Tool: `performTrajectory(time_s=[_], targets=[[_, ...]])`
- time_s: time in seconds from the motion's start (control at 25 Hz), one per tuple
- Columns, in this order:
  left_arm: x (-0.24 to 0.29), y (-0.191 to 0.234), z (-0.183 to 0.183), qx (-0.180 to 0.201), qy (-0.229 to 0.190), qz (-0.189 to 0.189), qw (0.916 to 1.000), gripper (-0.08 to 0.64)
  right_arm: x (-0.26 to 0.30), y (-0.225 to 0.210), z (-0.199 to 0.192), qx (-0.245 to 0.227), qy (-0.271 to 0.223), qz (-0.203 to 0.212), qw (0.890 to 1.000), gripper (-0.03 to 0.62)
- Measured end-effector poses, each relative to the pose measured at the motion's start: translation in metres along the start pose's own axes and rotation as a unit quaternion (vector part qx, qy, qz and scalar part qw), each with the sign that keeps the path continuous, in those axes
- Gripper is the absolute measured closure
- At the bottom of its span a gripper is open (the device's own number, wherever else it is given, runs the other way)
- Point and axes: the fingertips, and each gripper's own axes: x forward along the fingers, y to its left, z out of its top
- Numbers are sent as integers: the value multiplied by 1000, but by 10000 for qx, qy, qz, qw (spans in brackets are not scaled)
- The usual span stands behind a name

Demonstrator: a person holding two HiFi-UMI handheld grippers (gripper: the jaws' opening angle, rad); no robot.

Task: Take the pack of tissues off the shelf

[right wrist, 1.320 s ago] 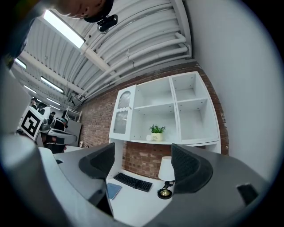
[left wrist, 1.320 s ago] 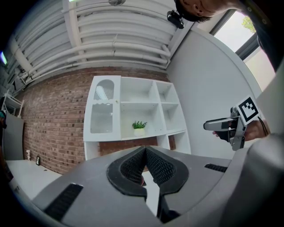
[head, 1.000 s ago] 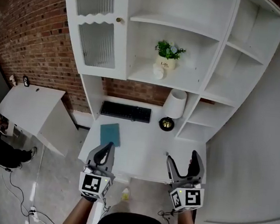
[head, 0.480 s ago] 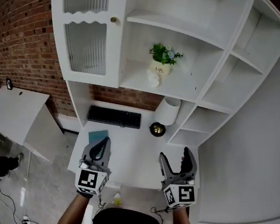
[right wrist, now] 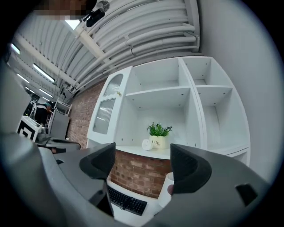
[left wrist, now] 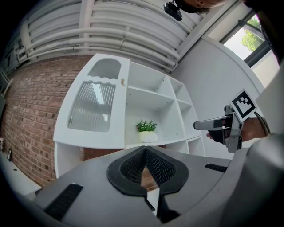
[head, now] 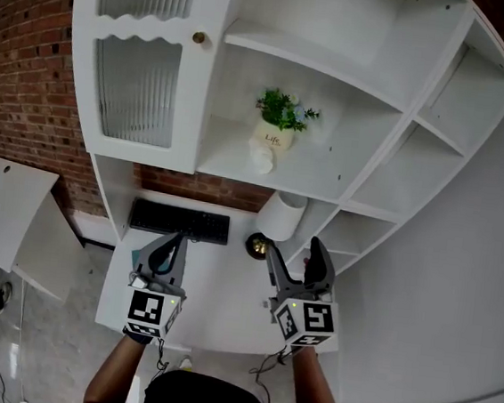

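While the pot (head: 273,137) reads "Life", left gripper (head: 176,238) is closed empty, right gripper (head: 294,247) gapes wide

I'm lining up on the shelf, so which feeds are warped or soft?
Head view: sharp, evenly lit, though the shelf unit bows toward the edges. Left gripper view: strong fisheye, dark corners; the potted plant is crisp, while the left gripper, jaws shut, looks soft near the lens. Right gripper view: same fisheye; the right gripper, jaws open, frames a sharp plant.

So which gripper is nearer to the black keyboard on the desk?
Left, it seems. The left gripper hangs just in front of the keyboard, near its middle; the right gripper is off beyond its right end.
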Motion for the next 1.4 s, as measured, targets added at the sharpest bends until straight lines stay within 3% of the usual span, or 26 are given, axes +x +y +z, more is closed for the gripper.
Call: performTrajectory(time_s=[0.68,1.4], targets=[[62,25,2,-131,-128,-151,9997,546,140,-7,-12,86,289,-11,9995,236],[83,44,-3,-100,-64,-166,9998,546,208,-9,-27,68,635,-29,9980,238]])
